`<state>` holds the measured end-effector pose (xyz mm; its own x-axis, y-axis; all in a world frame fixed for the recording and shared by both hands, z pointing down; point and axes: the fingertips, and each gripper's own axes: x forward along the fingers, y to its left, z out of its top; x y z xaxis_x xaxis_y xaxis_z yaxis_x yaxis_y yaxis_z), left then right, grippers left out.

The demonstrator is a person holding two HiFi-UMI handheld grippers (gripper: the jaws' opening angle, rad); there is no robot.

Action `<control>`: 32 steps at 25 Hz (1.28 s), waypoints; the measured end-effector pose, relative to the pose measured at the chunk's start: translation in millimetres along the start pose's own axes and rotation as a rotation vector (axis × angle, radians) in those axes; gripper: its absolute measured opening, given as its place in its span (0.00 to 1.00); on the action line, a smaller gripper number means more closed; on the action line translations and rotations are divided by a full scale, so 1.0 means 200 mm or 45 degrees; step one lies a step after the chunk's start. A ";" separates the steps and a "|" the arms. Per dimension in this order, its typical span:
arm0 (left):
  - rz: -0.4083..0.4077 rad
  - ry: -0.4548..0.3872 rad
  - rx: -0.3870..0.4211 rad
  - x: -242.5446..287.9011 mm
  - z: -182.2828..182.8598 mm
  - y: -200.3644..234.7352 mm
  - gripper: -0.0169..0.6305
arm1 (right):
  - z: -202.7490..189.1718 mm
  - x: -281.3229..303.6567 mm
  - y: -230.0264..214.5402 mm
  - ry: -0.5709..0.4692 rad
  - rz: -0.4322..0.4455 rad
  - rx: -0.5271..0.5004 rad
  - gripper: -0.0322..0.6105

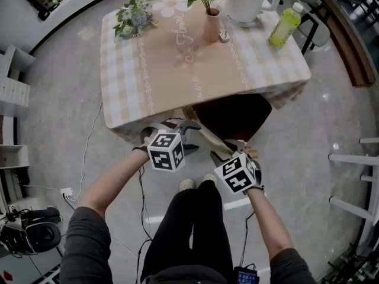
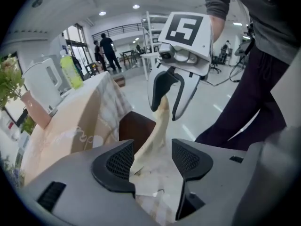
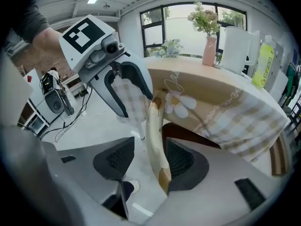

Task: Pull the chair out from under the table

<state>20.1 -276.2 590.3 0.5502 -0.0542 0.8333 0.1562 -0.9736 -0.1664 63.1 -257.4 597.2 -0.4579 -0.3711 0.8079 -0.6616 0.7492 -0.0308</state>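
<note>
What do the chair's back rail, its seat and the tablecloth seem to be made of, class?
Back rail: probably pale varnished wood; smooth and curved, with a darker cut end.
Seat: dark brown with a faint sheen; stained wood or a leather-like cover, I can't tell which.
Tablecloth: woven fabric, matt, checked and flower-printed, hanging in soft folds.

Tablecloth [image 1: 139, 114] is hanging low just beyond the chair's top rail [image 1: 212, 138], closing off passage forward over the seat. The person's legs [image 1: 195, 218] are standing just behind the rail, narrowing the room rearward. Floor [image 1: 65, 117] left of the chair is lying open, with a cable [image 1: 87, 149] trailing across it. White frames [image 1: 355, 182] are standing well apart at the right, leaving open floor between.
</note>
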 end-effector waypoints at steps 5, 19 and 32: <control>-0.018 0.058 0.131 0.09 -0.08 0.03 0.42 | -0.06 0.08 -0.04 0.093 -0.041 -0.069 0.34; 0.000 0.296 0.384 0.37 -0.22 0.08 0.45 | -0.16 0.31 -0.06 0.299 0.043 -0.131 0.34; 0.047 0.376 0.448 0.40 -0.24 0.11 0.40 | -0.18 0.38 -0.05 0.399 0.068 -0.239 0.35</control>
<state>28.1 -313.6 679.6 0.3111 -0.1981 0.9295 0.4381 -0.8380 -0.3252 55.7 -273.1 680.5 -0.2658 -0.1644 0.9499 -0.5078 0.8615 0.0070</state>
